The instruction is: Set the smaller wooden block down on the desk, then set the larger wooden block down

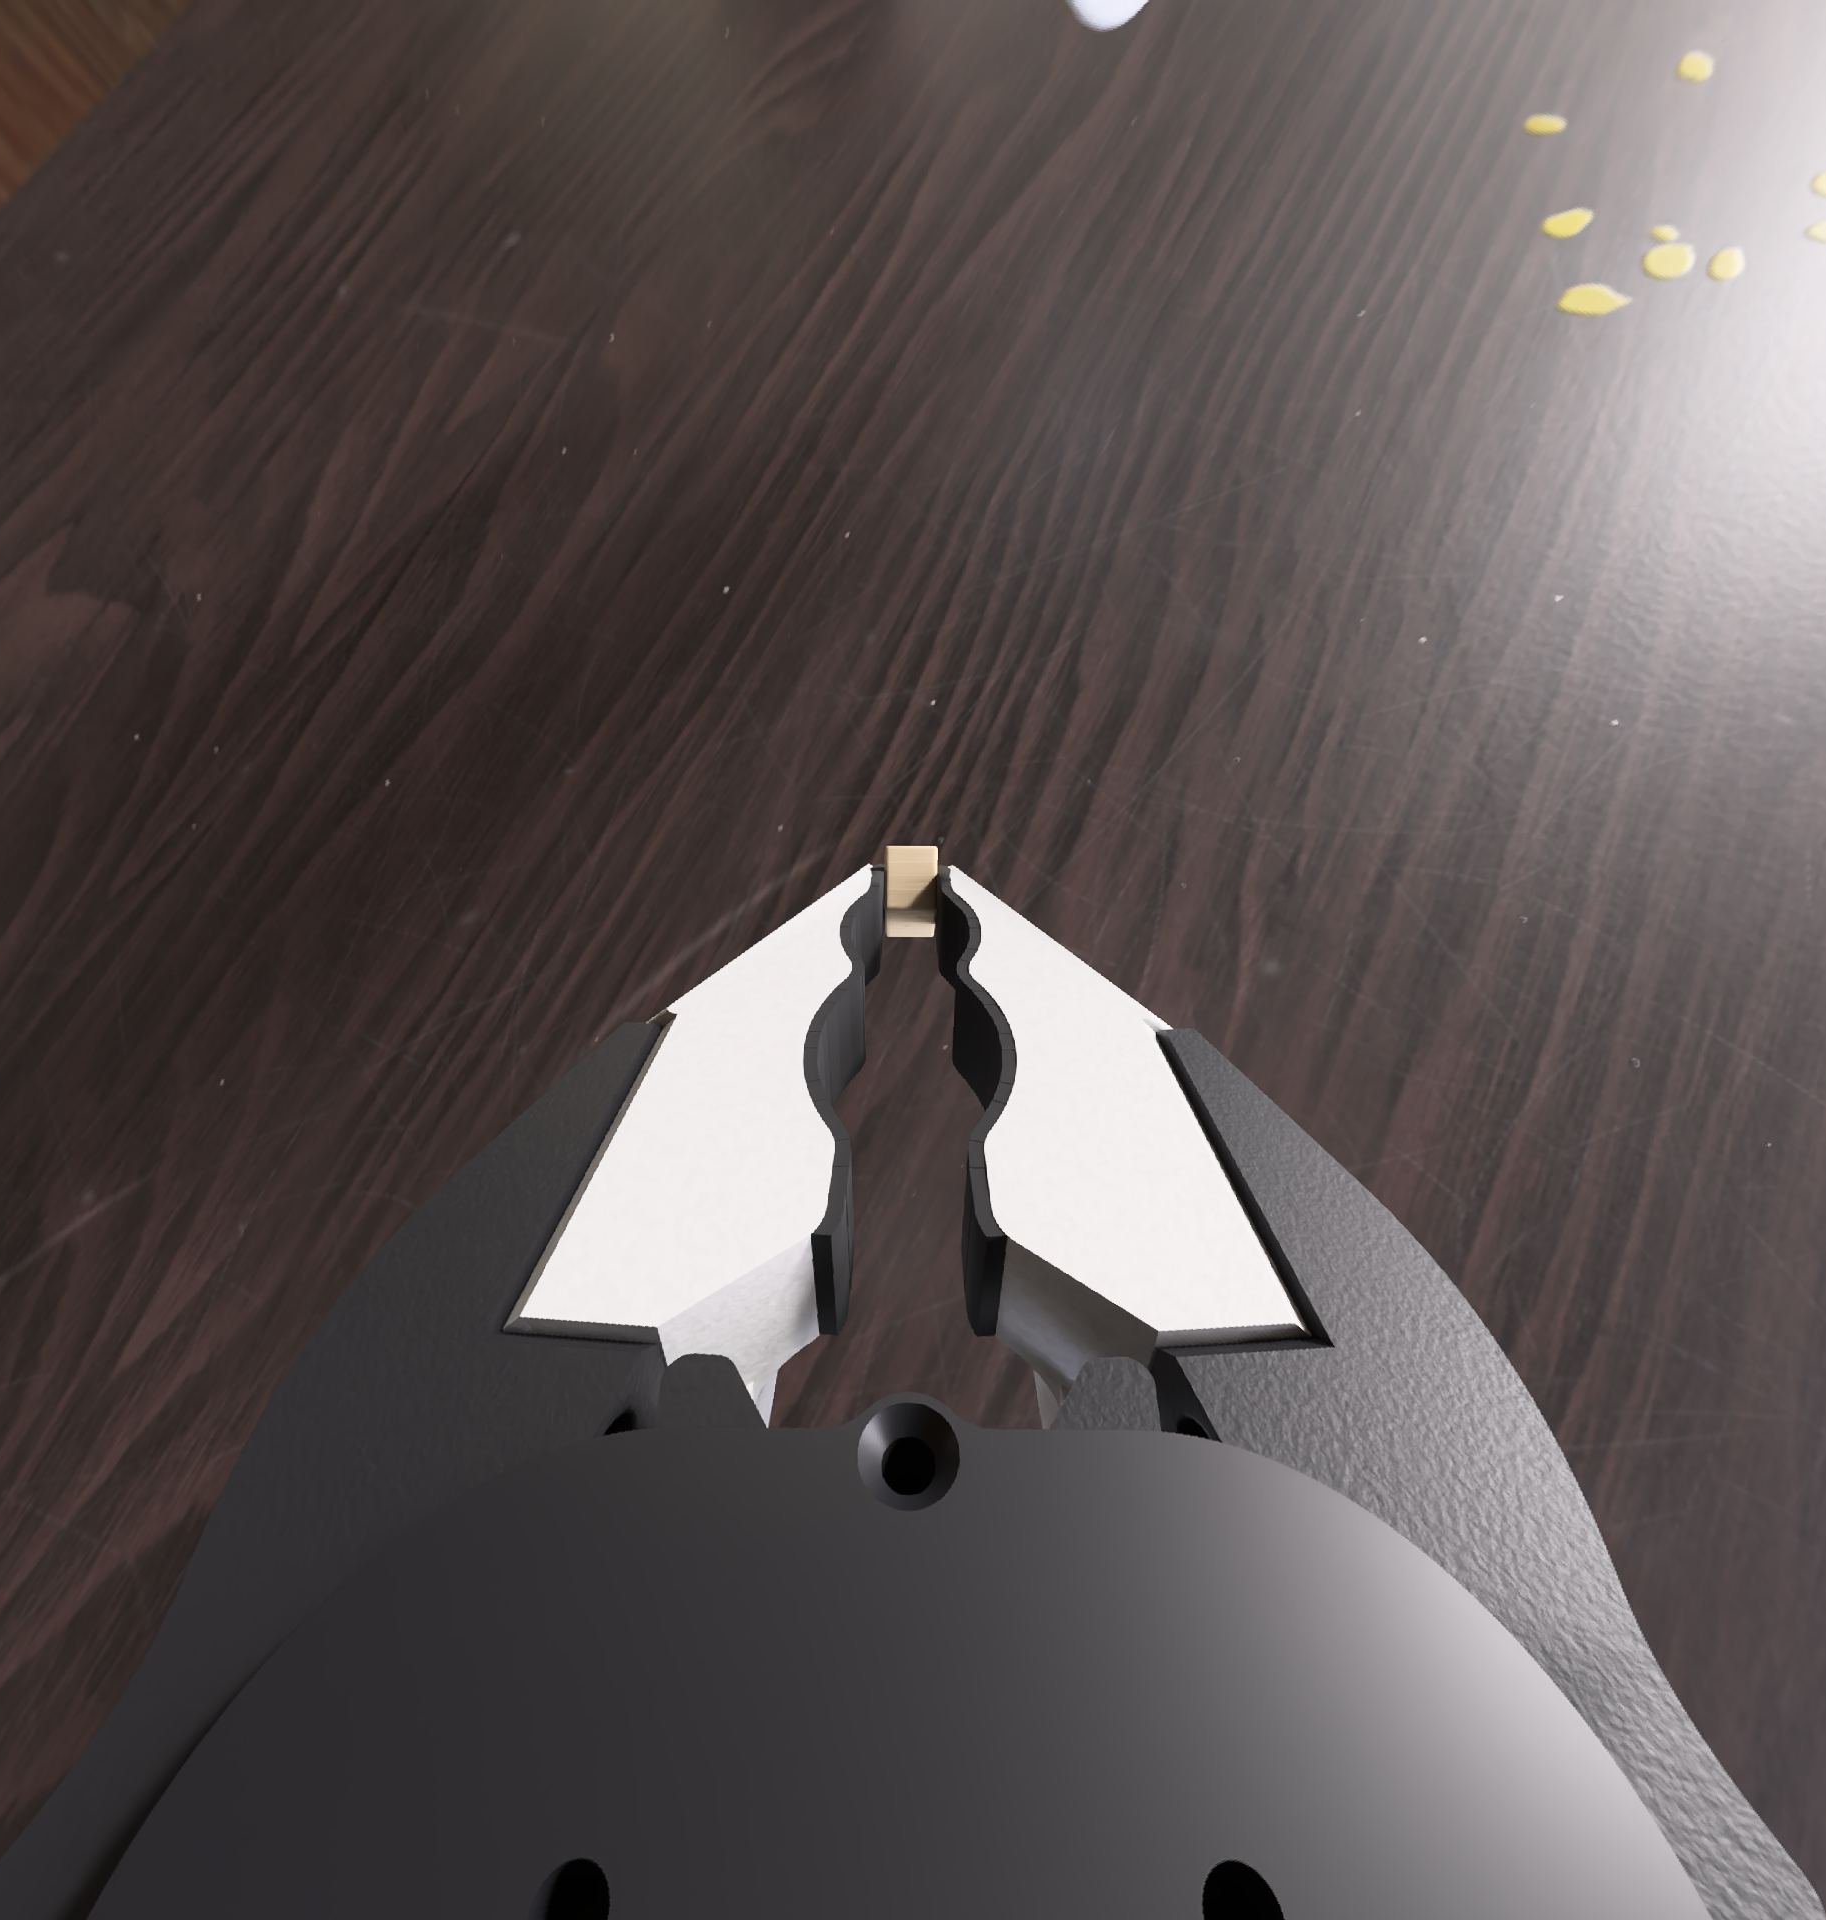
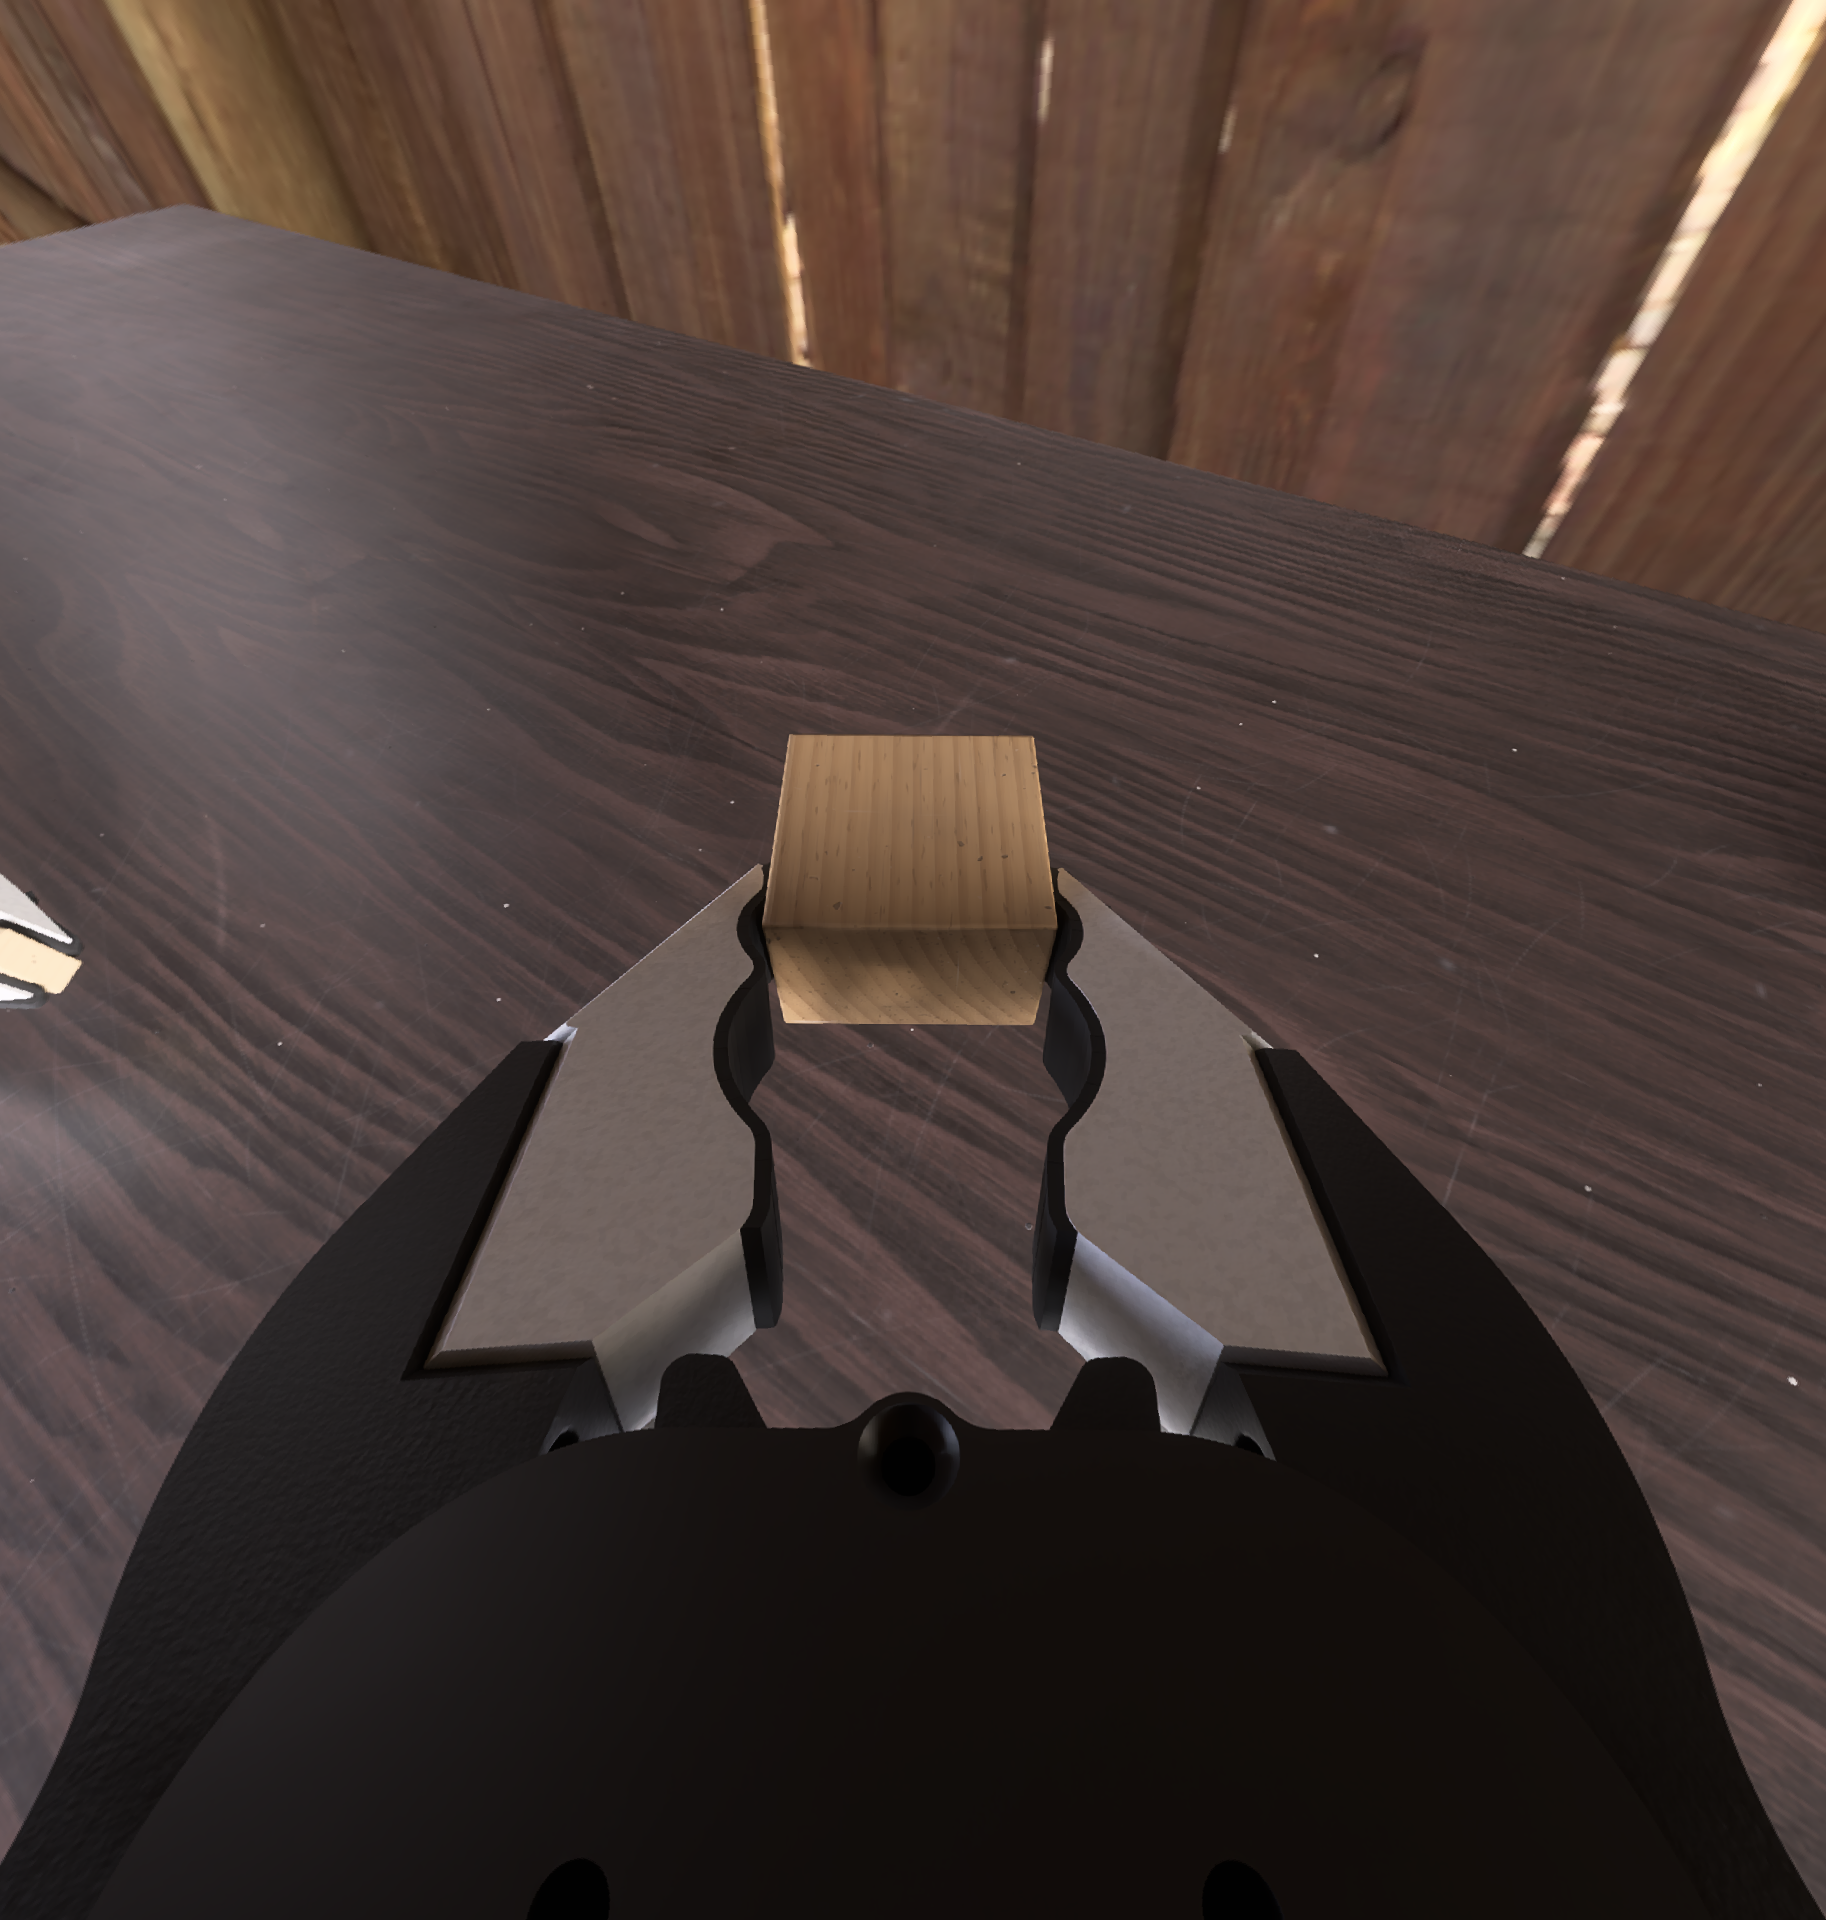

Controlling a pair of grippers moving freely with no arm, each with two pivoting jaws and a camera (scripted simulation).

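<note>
Left tongs (image 1: 911, 896) clamped on smaller block (image 1: 911, 904), right tongs (image 2: 907, 925) on larger block (image 2: 907, 883); smaller block should be lowered flat onto bench (image 1: 1096, 520) first, then released.

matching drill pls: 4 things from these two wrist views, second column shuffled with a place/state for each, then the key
1. smaller wooden block
2. larger wooden block
3. yellow flecks
4. wooden fence

A. scattered on the desk, upper right in the left wrist view
B. clamped at the tips of the left tongs
C. standing behind the desk's far edge
D. clamped between the right tongs

Pairs: 1-B, 2-D, 3-A, 4-C
</note>
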